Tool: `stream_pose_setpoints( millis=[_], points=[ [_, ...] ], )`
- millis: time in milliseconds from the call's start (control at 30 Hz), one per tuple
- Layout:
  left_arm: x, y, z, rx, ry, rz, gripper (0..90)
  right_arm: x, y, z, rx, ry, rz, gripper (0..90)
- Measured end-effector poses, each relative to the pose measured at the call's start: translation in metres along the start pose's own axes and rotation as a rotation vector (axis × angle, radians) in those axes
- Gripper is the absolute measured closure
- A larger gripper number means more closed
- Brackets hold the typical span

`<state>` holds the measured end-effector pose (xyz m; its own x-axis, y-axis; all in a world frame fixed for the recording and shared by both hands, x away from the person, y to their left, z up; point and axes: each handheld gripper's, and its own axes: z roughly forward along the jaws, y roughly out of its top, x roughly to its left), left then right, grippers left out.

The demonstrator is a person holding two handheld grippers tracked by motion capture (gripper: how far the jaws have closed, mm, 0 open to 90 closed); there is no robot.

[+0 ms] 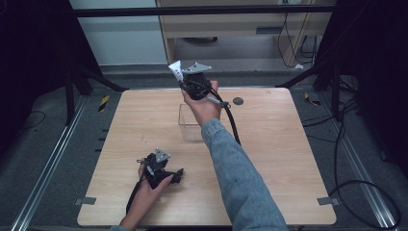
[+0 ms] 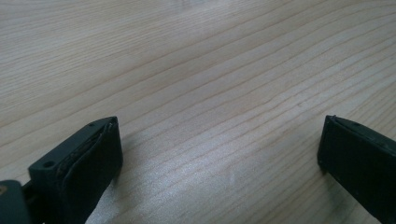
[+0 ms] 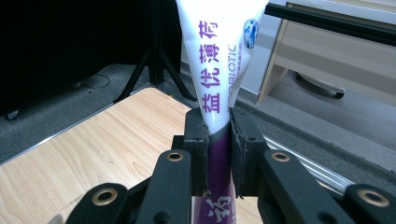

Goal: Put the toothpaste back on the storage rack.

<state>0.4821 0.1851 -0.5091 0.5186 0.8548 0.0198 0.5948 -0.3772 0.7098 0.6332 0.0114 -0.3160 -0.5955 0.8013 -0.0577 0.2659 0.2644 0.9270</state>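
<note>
Right gripper point(image 3: 218, 140) is clamping a tube point(image 3: 217, 60) above the clear box point(image 1: 191, 126), drop-in pending, while left gripper point(image 1: 163, 168), near the box, is gaping wide.

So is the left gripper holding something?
No, the left gripper is open over the bare table, with nothing between its jaws.

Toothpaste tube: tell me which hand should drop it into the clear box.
Right. Its tongs are shut on the toothpaste tube, held up beyond the clear box. The left tongs are open over bare table, nearer the person.
</note>
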Motion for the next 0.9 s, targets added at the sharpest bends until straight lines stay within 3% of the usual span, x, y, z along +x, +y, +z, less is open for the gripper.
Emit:
stream_pose_setpoints(
  millis=[633, 900],
  points=[
    [0.000, 0.000, 0.000, -0.001, -0.003, 0.002, 0.0, 0.004, -0.008, 0.008, 0.018, -0.003, -0.017, 78.4],
    [0.000, 0.000, 0.000, -0.001, -0.003, 0.002, 0.0, 0.010, -0.021, 0.011, 0.046, -0.001, -0.028, 78.4]
  ],
)
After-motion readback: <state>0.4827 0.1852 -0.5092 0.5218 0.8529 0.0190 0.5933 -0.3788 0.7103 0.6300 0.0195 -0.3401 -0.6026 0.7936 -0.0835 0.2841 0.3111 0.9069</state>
